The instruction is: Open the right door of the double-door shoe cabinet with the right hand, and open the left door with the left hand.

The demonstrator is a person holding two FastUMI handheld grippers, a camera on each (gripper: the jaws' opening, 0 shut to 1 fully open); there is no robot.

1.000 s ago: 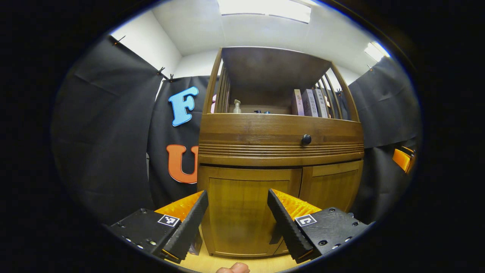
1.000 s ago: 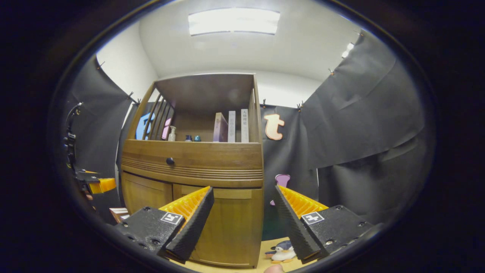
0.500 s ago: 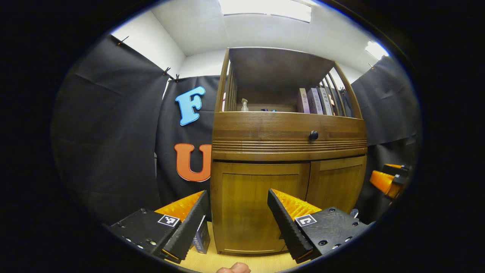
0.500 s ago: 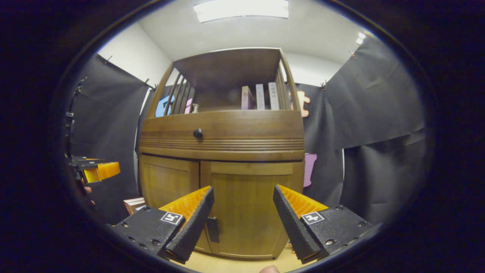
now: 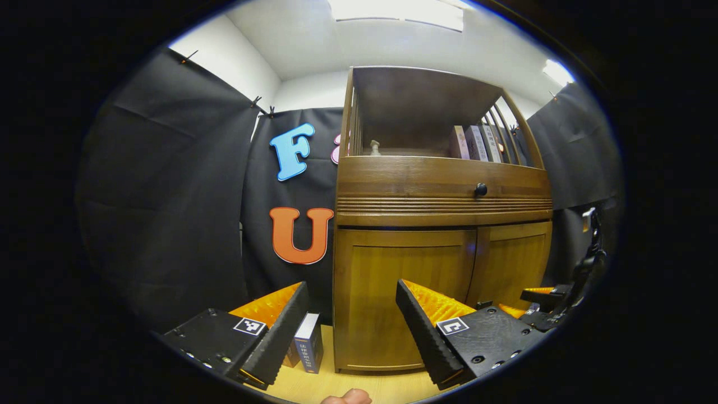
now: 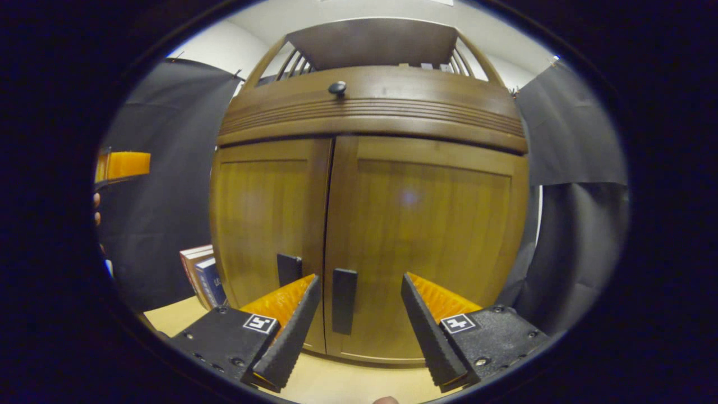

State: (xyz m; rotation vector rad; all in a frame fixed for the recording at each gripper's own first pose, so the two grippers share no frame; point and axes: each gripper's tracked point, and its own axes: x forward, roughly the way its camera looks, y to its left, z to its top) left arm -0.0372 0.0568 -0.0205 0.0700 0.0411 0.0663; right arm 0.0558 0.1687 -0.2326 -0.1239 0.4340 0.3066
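- The double-door shoe cabinet (image 6: 370, 185) stands on a pale wooden floor (image 6: 336, 384) against the black booth wall; both doors are shut.
- In the right gripper view the cabinet looms close: the right door (image 6: 426, 235) and the left door (image 6: 263, 219) meet at a centre seam, each with a dark upright handle low down beside it, the right door handle (image 6: 344, 300) and the left door handle (image 6: 289, 268).
- The right hand-held gripper (image 6: 358, 325) is spread wide and holds nothing. The right door handle shows in the gap between its fingers, nearer the left finger; whether anything touches it I cannot tell.
- The left hand-held gripper (image 5: 352, 331) is also spread wide and empty, aimed at the left door (image 5: 401, 297) from farther back, with the cabinet's left front corner in its gap.
- The left gripper view takes in the whole cabinet: the open shelf with upright books (image 5: 474, 143) and a small pump bottle (image 5: 374, 148), the drawer front with its round black knob (image 5: 481, 189), and the right hand-held gripper (image 5: 547, 306) low beside the right door (image 5: 513, 264).
- The right gripper view shows the left hand-held gripper (image 6: 123, 165) at its left edge, well apart from the cabinet, with a fingertip of the holding hand just below.
- A few books (image 6: 203, 275) stand on the floor just beside the cabinet's left side.
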